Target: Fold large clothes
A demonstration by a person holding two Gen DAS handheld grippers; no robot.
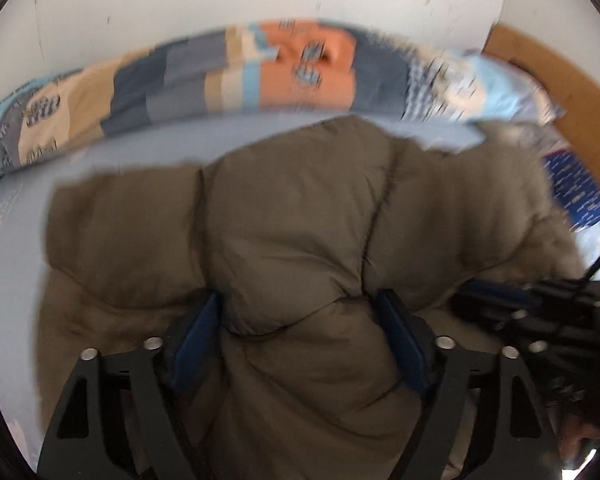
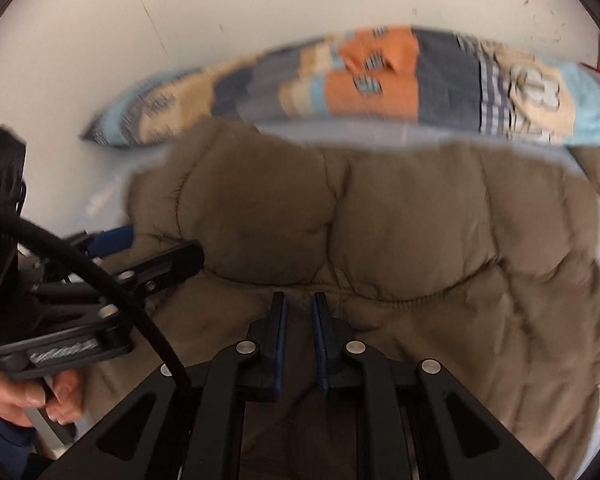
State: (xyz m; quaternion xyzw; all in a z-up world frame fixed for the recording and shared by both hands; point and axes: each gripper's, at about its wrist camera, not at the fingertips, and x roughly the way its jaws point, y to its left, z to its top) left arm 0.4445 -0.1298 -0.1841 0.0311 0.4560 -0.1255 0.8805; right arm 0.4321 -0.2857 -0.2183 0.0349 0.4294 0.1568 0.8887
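**Puffy brown coat on the bed**

The brown coat [image 1: 300,220] lies bunched on the blue bed sheet [image 1: 16,264], in front of a patchwork pillow [image 1: 228,76]. The left tool [image 1: 300,320] is spread wide, with coat between its pads. The right tool [image 2: 300,316] is nearly together, pinching a coat fold. No writing can be read.

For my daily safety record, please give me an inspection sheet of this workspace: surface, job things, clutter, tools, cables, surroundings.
Surface: bed with light blue sheet.
Job's things: brown padded jacket, spread on the sheet.
Clutter: patchwork pillow against the wall; blue patterned cloth at the bed's edge.
Tools: left tool open, jacket bulging between its pads; right tool nearly shut, jacket fabric in the narrow gap, grip unclear.
Cables: black cable on the left tool.
Surroundings: white wall.
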